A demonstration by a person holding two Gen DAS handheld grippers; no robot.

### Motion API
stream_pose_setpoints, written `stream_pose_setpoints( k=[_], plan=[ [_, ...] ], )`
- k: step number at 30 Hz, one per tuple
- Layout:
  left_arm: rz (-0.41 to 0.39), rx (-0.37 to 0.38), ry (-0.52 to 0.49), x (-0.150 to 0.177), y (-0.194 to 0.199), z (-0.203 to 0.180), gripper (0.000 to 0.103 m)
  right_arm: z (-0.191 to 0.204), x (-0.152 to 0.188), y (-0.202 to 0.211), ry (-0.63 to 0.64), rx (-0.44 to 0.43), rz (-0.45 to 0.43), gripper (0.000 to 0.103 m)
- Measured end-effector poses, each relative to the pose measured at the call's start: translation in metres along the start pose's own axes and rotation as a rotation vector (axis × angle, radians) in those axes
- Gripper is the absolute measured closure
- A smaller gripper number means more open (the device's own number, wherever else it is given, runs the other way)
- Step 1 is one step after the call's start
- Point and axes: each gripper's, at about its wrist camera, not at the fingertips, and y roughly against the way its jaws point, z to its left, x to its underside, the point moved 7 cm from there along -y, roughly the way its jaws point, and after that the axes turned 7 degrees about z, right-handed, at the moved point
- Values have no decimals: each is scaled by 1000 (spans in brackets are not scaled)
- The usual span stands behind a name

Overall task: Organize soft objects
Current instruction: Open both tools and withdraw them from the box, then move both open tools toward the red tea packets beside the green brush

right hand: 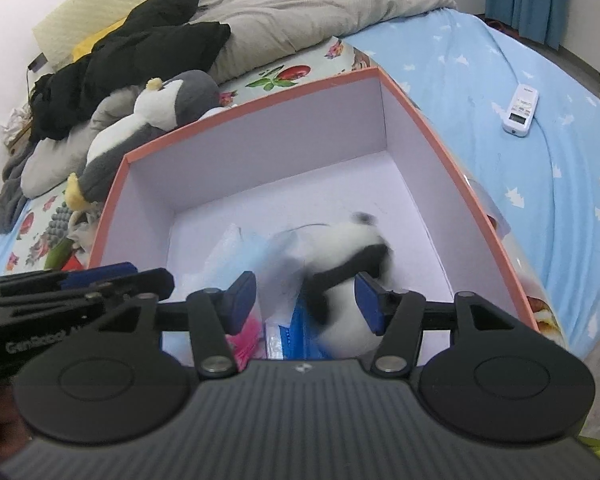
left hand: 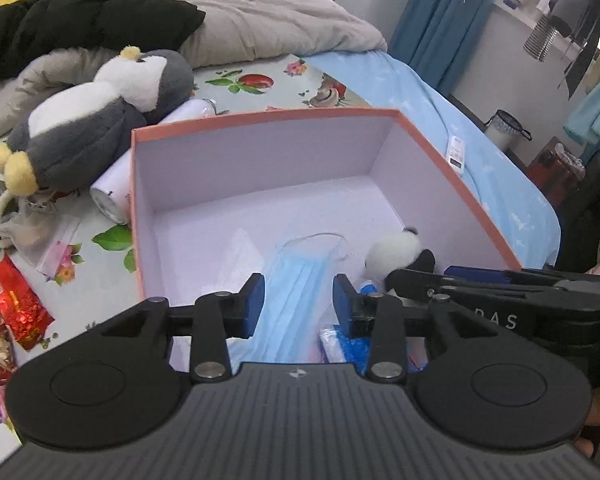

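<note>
Our right gripper (right hand: 306, 302) stands wide open over the near end of the pink-rimmed box (right hand: 260, 98); the panda plush (right hand: 348, 280) sits blurred between its pads, so we cannot tell whether it touches either. Our left gripper (left hand: 299, 300) is also open and empty, above the blue face mask (left hand: 296, 276) lying in the box. We judge the step in hand to be dropping the panda: keep the pads spread, lift straight up, avoid snagging the mask. Count in the box: one panda, one mask we can separate, some blue and pink packets too hidden to count. Outside, beside the box wall: one penguin plush (left hand: 96, 120), not yet stored.
</note>
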Motion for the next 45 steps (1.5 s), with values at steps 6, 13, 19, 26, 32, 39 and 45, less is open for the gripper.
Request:
stream_pose_setpoints(
  k=[6, 13, 19, 26, 32, 39, 45],
  plan=[
    [-36, 7, 1, 11, 34, 0, 60, 10, 7, 20, 5, -9, -25, 45],
    [-87, 23, -13, 38, 92, -8, 60, 29, 27, 68, 21, -9, -88, 45],
    [-140, 24, -19, 71, 145, -7, 60, 49, 50, 110, 38, -14, -140, 45],
    [-185, 17, -4, 116, 199, 5, 60, 77, 80, 149, 61, -31, -194, 45],
    [-212, 9, -1, 156, 235, 13, 60, 102, 114, 170, 87, -62, -219, 45],
    [-256, -37, 10, 195, 271, 20, 60, 126, 149, 194, 128, -73, -249, 45],
    [-302, -97, 97, 215, 293, 51, 60, 141, 167, 190, 149, -103, -222, 45]
  ],
)
